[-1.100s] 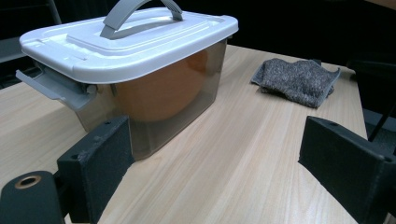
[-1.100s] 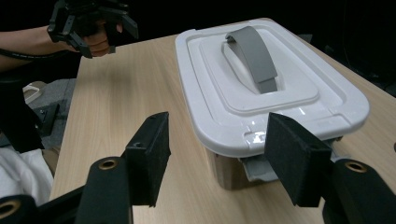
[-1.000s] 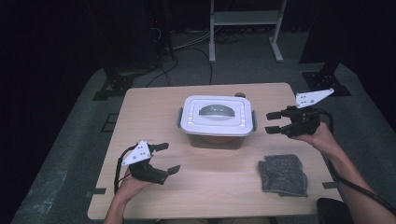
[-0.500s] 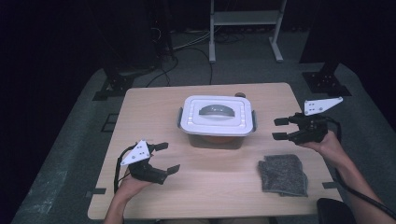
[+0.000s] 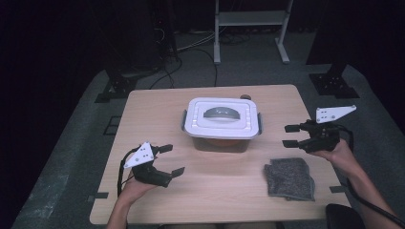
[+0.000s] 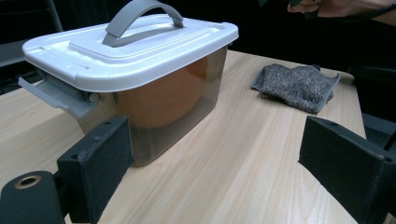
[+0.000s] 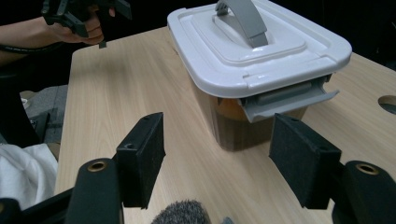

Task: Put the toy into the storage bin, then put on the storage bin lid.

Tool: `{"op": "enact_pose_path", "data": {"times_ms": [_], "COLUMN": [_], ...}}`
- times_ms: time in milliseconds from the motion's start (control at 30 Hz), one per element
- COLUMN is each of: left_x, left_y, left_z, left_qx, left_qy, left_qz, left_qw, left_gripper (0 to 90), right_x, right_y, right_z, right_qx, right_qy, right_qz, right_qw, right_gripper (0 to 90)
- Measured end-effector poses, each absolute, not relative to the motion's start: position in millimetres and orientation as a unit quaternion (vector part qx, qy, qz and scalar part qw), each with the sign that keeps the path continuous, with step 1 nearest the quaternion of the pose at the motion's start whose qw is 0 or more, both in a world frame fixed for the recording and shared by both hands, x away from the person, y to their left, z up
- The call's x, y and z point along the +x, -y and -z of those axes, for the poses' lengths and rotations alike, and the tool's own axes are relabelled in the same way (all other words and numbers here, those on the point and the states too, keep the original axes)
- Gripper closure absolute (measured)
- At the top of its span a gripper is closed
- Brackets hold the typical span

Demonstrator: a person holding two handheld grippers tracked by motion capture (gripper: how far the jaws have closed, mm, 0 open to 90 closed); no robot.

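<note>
A smoky plastic box with a white lid (image 5: 222,117) and a grey handle stands mid-table; something orange shows through its wall (image 6: 159,102). Its grey side latch (image 7: 285,100) faces my right gripper (image 5: 286,136), which hovers to the right of the box. Those jaws have just been opening, with nothing between them (image 7: 217,163). My left gripper (image 5: 174,160) rests at the front left, open and empty, pointing at the box (image 6: 215,163). A grey cloth (image 5: 289,177) lies crumpled at the front right.
The wooden table (image 5: 157,114) has a small round hole (image 5: 246,97) just behind the box. Dark stands, cables and a white frame sit on the floor beyond the far edge. Bare wood lies between each gripper and the box.
My right gripper has drifted a little right and toward the near edge, lower over the table, with its jaws slightly wider. The left gripper, box and cloth have stayed put.
</note>
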State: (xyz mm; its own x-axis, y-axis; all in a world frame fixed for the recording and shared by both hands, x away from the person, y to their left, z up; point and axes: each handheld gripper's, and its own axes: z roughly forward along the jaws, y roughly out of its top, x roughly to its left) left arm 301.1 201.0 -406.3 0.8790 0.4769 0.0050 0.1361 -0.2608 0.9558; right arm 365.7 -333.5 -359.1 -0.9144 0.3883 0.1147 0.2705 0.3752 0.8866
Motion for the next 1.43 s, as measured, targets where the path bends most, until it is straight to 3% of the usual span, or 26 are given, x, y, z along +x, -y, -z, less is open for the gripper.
{"op": "enact_pose_path", "data": {"times_ms": [1433], "left_x": [304], "left_y": [-193], "left_z": [407], "left_qx": [0.786], "left_qy": [-0.187], "left_qz": [-0.142], "left_qw": [0.572], "left_gripper": [8.5], "right_x": [324], "right_y": [369], "right_z": [422], "right_qx": [0.262], "right_qy": [-0.807], "right_qz": [-0.529], "right_qw": [0.037], "right_gripper": [33.0]}}
